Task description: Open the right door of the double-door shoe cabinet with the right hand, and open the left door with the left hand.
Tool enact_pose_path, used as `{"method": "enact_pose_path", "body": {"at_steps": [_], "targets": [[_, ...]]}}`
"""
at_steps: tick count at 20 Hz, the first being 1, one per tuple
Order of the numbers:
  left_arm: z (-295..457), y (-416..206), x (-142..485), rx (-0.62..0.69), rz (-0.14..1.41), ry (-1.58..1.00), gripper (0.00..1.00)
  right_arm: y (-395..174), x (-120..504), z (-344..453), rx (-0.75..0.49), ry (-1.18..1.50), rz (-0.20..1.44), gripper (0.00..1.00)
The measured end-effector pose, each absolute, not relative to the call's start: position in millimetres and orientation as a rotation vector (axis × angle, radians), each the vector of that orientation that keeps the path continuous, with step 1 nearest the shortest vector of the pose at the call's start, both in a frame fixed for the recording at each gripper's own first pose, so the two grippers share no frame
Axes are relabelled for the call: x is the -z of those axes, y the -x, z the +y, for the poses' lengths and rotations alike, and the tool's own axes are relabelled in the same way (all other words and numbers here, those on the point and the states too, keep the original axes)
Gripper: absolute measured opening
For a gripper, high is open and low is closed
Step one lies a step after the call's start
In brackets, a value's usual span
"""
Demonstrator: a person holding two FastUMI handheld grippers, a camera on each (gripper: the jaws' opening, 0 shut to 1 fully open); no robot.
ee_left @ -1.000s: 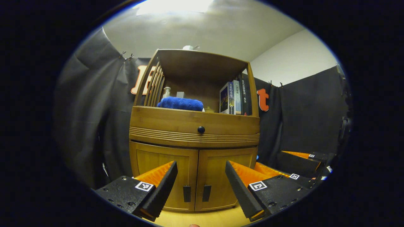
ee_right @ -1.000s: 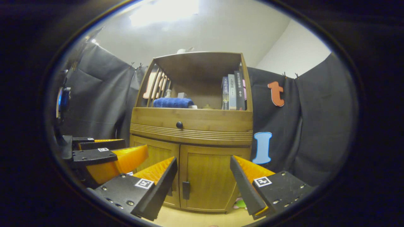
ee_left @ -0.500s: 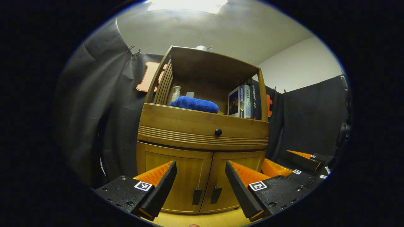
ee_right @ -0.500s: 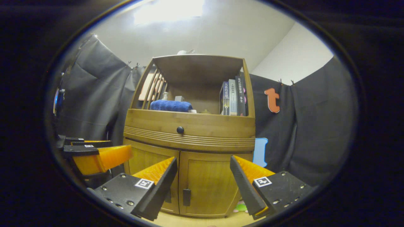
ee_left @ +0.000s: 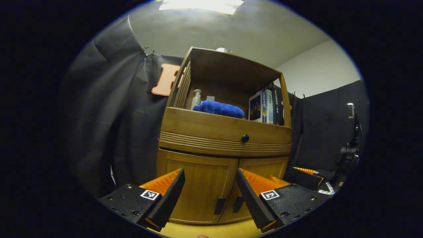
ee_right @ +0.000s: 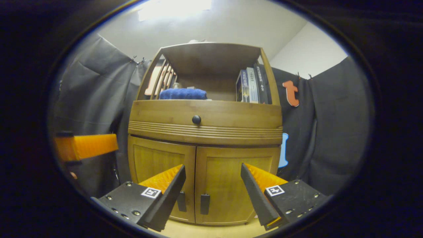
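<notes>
Black cloth walls surround the shoe cabinet (ee_right: 205, 138), which stands ahead of both tongs with both doors shut. The left tongs (ee_left: 210, 195) and right tongs (ee_right: 213, 195) gape wide, holding nothing. Between the right tongs' fingers sit the two door handles (ee_right: 205, 204); one finger partly covers the left one. Books (ee_right: 251, 86) and a blue towel (ee_right: 182, 94) lie on the upper shelf, its back too dim to make out.

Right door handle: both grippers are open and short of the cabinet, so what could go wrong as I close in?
The two handles, right and left, sit side by side at the door seam, so the right gripper could catch the wrong one. The left gripper is heading there too; they may collide.
</notes>
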State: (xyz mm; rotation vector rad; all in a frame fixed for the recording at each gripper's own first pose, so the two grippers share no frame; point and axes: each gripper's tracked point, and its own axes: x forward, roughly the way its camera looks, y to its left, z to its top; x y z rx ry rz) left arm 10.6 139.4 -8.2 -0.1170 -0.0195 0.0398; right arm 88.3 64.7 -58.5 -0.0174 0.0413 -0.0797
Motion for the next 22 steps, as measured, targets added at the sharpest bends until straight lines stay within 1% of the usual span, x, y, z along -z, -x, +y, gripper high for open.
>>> {"method": "enact_pose_path", "body": {"at_steps": [1,6,7,9,10,11,12,13,14,15,17,18,20,21,22], "targets": [[145,-11,8,-0.053,-0.02,0.113,0.95,-95,69,65,0.076,0.015,0.06,0.96],[179,-8,10,-0.124,-0.013,0.102,0.95,-131,126,62,0.075,-0.013,0.153,0.96],[183,-7,11,-0.137,-0.011,0.097,0.95,-137,141,61,0.075,-0.018,0.182,0.93],[195,-7,11,-0.165,-0.01,0.08,0.95,-148,167,62,0.077,-0.022,0.233,0.94],[202,-6,10,-0.179,-0.011,0.073,0.95,-154,177,63,0.074,-0.024,0.255,0.86],[206,-6,10,-0.192,-0.012,0.069,0.95,-158,192,66,0.066,-0.025,0.282,0.84],[211,-5,10,-0.204,-0.011,0.067,0.95,-160,200,66,0.07,-0.019,0.306,0.84],[215,-5,11,-0.215,-0.009,0.065,0.95,-172,215,66,0.06,-0.015,0.325,0.7],[220,-4,11,-0.226,-0.008,0.063,0.95,-173,221,69,0.054,-0.01,0.347,0.67],[225,-4,13,-0.237,-0.005,0.062,0.95,-175,228,69,0.062,0.002,0.357,0.67],[234,-3,15,-0.259,0.003,0.06,0.95,-181,244,74,0.049,0.01,0.378,0.48],[238,-2,15,-0.27,0.006,0.06,0.95,-187,250,74,0.058,0.024,0.388,0.47],[245,-2,19,-0.287,0.013,0.061,0.95,-181,245,75,0.065,0.015,0.384,0.29],[247,-2,19,-0.292,0.015,0.063,0.95,-186,250,73,0.068,0.008,0.389,0.33],[248,-3,20,-0.293,0.018,0.066,0.95,-183,248,73,0.075,-0.002,0.389,0.3]]}}
